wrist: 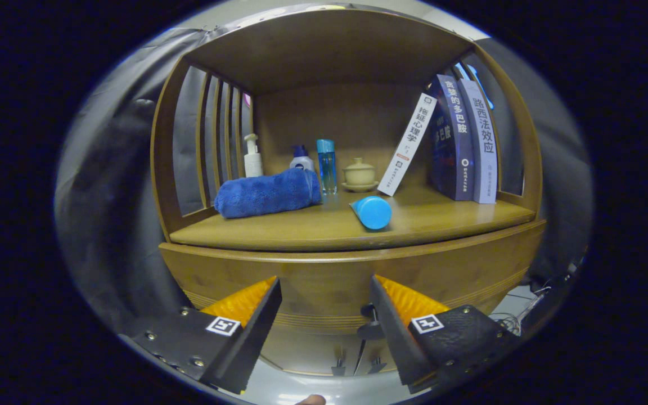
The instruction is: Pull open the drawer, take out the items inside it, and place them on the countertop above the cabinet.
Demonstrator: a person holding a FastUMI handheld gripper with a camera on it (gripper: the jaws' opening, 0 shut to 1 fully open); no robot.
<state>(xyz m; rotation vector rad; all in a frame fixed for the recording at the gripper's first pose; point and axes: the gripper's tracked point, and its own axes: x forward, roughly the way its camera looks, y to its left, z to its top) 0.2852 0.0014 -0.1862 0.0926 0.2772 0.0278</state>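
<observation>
A wooden cabinet stands ahead, with a curved drawer front (pixel 324 270) under its countertop (pixel 313 228). The drawer's dark knob (pixel 368 322) pokes out low on the front, right against the inner side of my right finger (pixel 391 320). My gripper (pixel 324 281) is open, with its fingertips close to the drawer front and nothing held between them. The drawer's inside is hidden. On the countertop lie a rolled blue towel (pixel 268 194) and a blue tube (pixel 373 212) on its side.
At the back of the countertop stand a white pump bottle (pixel 252 157), a small bottle with a blue cap (pixel 301 158), a clear blue bottle (pixel 327 166) and a lidded ceramic cup (pixel 359 174). Books (pixel 462 140) lean at the right. Slatted side walls and a top board enclose the shelf.
</observation>
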